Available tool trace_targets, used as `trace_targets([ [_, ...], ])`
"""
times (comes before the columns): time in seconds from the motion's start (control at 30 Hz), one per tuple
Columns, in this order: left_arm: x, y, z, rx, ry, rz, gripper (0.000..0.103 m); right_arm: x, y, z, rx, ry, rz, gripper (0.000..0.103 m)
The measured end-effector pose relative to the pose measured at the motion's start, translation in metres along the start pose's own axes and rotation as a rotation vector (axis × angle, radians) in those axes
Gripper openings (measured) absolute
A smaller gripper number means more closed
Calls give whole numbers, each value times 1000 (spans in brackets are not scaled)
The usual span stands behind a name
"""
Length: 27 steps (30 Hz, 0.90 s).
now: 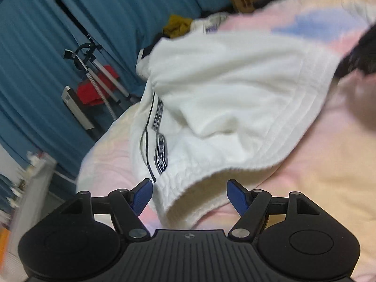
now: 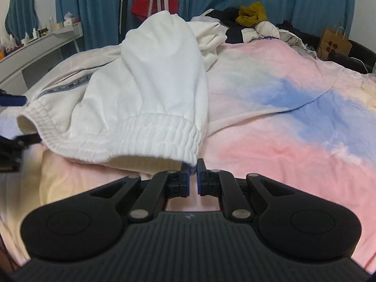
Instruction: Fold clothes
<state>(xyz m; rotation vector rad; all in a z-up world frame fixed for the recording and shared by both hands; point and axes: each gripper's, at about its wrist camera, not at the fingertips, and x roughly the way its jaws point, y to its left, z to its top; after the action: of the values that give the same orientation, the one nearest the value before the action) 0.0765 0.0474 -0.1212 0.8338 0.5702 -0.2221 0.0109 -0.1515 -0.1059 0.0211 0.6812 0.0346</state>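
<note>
A: Left wrist view. What does the left gripper (image 1: 189,193) show?

B: Its two blue pads (image 1: 141,196) stand wide apart and hold nothing. The elastic cuff (image 1: 188,188) of the white trousers (image 1: 223,94) lies in the gap between them, touching neither pad as far as the blurred frame shows.

A: Where do the trousers lie?

B: On the pink, yellow and blue bedspread (image 1: 329,164), running from the cuff at 6 o'clock toward 12 o'clock. A dark printed stripe (image 1: 159,141) runs along the leg at 9 o'clock of centre. A dark blurred shape (image 1: 359,51) enters at 3 o'clock; what it is cannot be told. A blue curtain (image 1: 47,47) fills 9 to 11 o'clock, with a tripod (image 1: 101,80) and a red item (image 1: 94,89) before it.

A: Right wrist view. And the right gripper (image 2: 192,176)?

B: Its jaws are closed to a narrow slit, pinching the corner of the ribbed waistband (image 2: 152,136) of the white trousers (image 2: 152,70).

A: Surroundings?

B: The trousers drape from 12 o'clock down to the gripper, over the bedspread (image 2: 282,129). A blue pad of the left gripper (image 2: 13,100) shows at 9 o'clock. A heap of clothes (image 2: 249,21) sits at 1 o'clock, a brown paper bag (image 2: 333,42) at 2 o'clock, a white shelf with bottles (image 2: 40,40) at 10 o'clock.
</note>
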Motion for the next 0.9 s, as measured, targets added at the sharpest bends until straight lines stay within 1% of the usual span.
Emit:
trace_targets([
  [0.03,7,-2,3,6,7,32,68,1,0,-1,1,-4,2,9],
  [0.1,21,-4,8,11,15,89,65,1,-1,-2,0,-12,-3,9],
  [0.13,25,-1,13,-10,11,109,59,1,-1,-2,4,-16,-2,9],
  [0.2,31,13,24,-102,10,130,41,-1,-1,-3,22,-29,9,9],
  [0.23,32,22,29,-159,9,144,22,-1,-1,-4,32,-34,18,9],
  [0.33,25,58,39,-338,-20,162,11,-5,-2,-4,70,-42,67,9],
  [0.37,23,70,42,-397,-30,167,10,-6,-2,-3,82,-45,88,9],
  [0.43,14,108,46,-497,-55,180,10,-14,2,-1,100,-54,145,9],
  [0.5,5,146,50,-594,-80,193,9,-24,14,2,97,-72,218,9],
  [0.63,-14,224,57,-789,-131,218,9,-32,56,19,111,-107,400,9],
  [0.7,-12,277,66,-831,-119,231,9,-31,85,32,100,-128,492,9],
  [0.73,-8,296,67,-844,-117,242,9,-29,100,39,96,-139,539,7],
  [0.83,8,347,66,-878,-113,279,9,-14,147,62,53,-183,657,6],
  [0.9,24,375,62,-893,-97,299,9,3,179,75,23,-191,709,6],
])
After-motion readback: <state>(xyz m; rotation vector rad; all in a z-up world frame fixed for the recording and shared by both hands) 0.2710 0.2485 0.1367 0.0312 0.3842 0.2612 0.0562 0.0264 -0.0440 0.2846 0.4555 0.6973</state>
